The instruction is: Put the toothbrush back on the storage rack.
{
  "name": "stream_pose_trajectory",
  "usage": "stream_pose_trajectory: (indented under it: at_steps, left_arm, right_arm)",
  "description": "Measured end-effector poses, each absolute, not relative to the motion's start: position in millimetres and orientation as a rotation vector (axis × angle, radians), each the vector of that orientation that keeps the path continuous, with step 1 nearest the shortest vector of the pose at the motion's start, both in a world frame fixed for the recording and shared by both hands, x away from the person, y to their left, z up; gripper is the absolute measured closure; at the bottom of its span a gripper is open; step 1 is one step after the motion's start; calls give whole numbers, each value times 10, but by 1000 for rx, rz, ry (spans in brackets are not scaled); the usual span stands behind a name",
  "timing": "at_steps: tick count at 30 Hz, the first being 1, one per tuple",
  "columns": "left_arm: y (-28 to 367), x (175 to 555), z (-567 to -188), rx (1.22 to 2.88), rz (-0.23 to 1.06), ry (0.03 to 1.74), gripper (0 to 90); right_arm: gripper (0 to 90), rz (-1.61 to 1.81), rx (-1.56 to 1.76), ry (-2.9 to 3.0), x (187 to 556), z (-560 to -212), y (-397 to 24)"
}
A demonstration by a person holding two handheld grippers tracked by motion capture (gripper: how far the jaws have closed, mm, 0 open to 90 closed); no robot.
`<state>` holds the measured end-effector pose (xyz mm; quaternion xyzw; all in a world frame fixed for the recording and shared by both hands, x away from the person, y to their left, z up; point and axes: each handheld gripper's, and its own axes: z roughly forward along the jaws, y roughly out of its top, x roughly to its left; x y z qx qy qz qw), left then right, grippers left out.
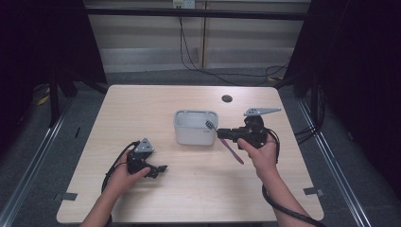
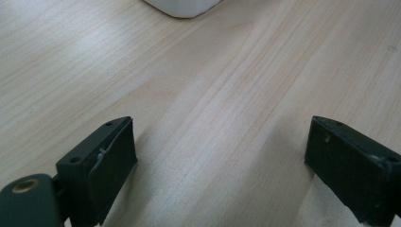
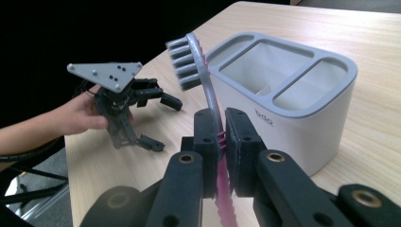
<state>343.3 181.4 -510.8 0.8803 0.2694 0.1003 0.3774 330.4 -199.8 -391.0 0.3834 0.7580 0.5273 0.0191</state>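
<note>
A grey and pink toothbrush (image 3: pixel 204 80) is clamped at its neck between the black jaws of my right gripper (image 3: pixel 221 137), bristle head up and the pink handle trailing below. In the high view the toothbrush (image 1: pixel 231 147) hangs slanted from the right gripper (image 1: pixel 220 133), its head at the right rim of a white holder (image 1: pixel 195 127) with several compartments. That holder (image 3: pixel 302 113) stands just right of the brush in the right gripper view. My left gripper (image 1: pixel 160 170) rests low at the table's front left, jaws wide apart over bare wood (image 2: pixel 222 156) with nothing between them.
The light wooden table (image 1: pixel 142 109) has a dark round hole (image 1: pixel 227 98) near its back right. A corner of the white holder (image 2: pixel 182 6) shows at the top of the left gripper view. Cables run along the floor behind the table.
</note>
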Motion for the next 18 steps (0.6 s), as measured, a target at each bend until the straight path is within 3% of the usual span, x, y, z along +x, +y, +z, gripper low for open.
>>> stream_pose_trajectory:
  at_steps: [18]
  left_arm:
    - [1815, 3432, -5108, 2251, 257, 689, 92]
  right_arm:
    - [837, 1777, 1153, 2255, 3532, -3599, -1974]
